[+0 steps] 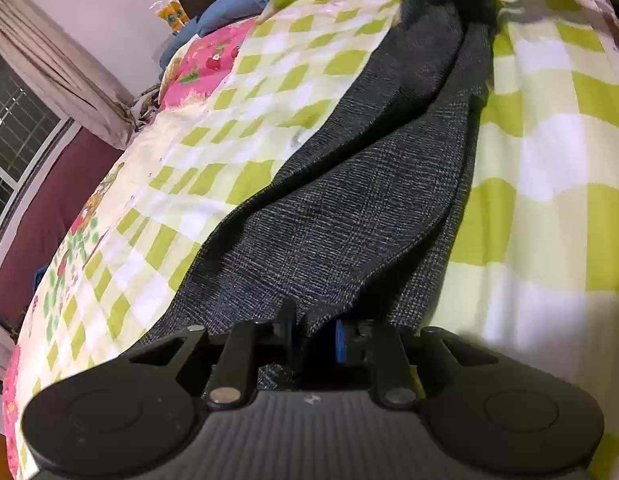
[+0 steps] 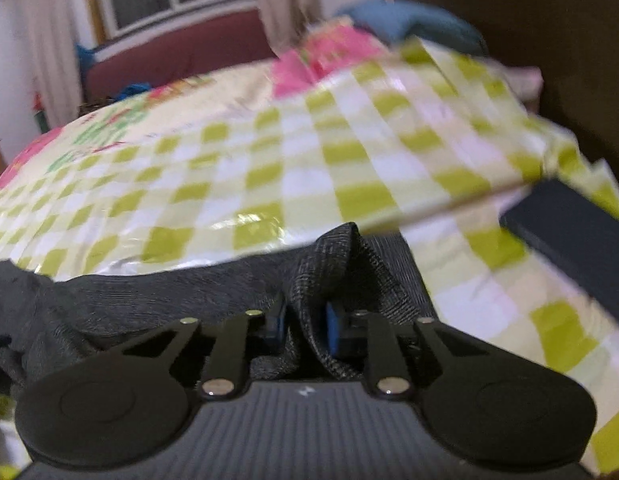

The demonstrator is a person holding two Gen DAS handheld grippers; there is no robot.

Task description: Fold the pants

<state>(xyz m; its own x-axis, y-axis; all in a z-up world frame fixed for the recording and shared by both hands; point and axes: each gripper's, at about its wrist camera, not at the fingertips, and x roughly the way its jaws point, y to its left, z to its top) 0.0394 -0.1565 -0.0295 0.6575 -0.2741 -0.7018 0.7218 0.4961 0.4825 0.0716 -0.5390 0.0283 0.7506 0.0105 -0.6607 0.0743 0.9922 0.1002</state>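
Observation:
Dark grey checked pants lie stretched in a long strip across the green-and-white checked bedsheet, running from the near edge to the far top of the left wrist view. My left gripper is shut on the near end, with cloth bunched between its fingers. In the right wrist view, my right gripper is shut on a raised fold of the pants between its blue pads. The rest of that end lies crumpled to the left. This view is blurred.
A blue pillow and pink patterned bedding lie at the bed's far side. A curtain and window are on the left. A dark flat-edged object sits on the bed to the right of my right gripper.

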